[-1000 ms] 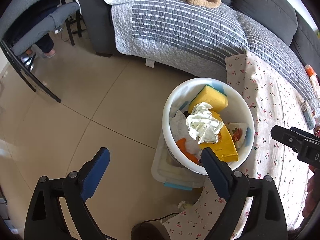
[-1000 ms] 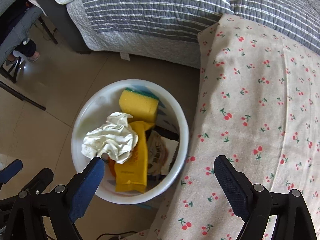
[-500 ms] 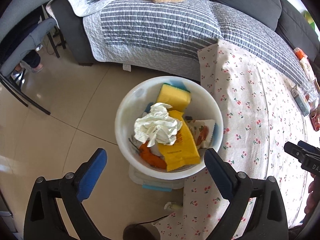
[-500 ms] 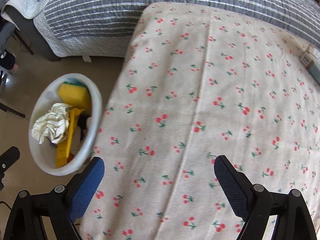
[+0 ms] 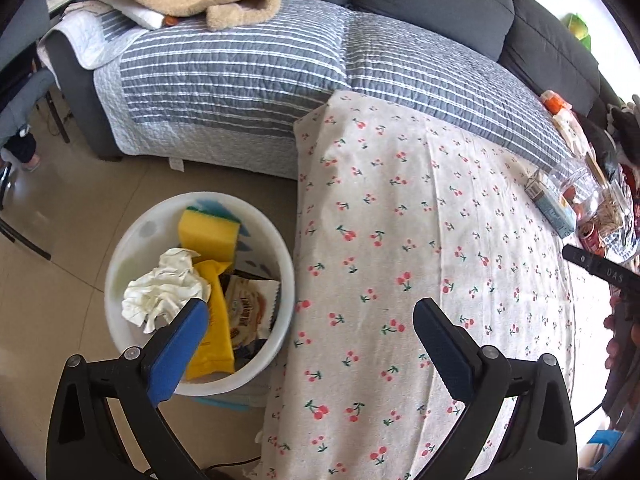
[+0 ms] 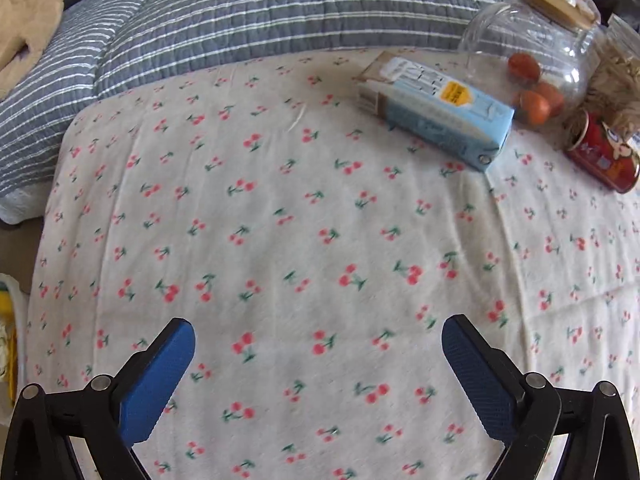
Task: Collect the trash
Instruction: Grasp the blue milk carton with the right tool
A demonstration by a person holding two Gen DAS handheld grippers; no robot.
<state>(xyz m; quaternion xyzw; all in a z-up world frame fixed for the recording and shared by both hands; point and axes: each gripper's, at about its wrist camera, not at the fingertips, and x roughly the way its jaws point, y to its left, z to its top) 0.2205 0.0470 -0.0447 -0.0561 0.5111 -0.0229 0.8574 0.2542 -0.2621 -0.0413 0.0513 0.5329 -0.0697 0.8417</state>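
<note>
Our right gripper (image 6: 318, 354) hung empty, jaws opening, as were the left gripper's (image 5: 310, 330). Ahead to its right lay one blue carton (image 6: 436, 110) and one red can (image 6: 602, 156). We judged both light and rigid; the carton's long flat sides looked best to clamp.

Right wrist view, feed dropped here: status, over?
Both tongs opening, empty. Light-blue drink carton lies on cherry-print tablecloth, red can beside. Path clear.
</note>
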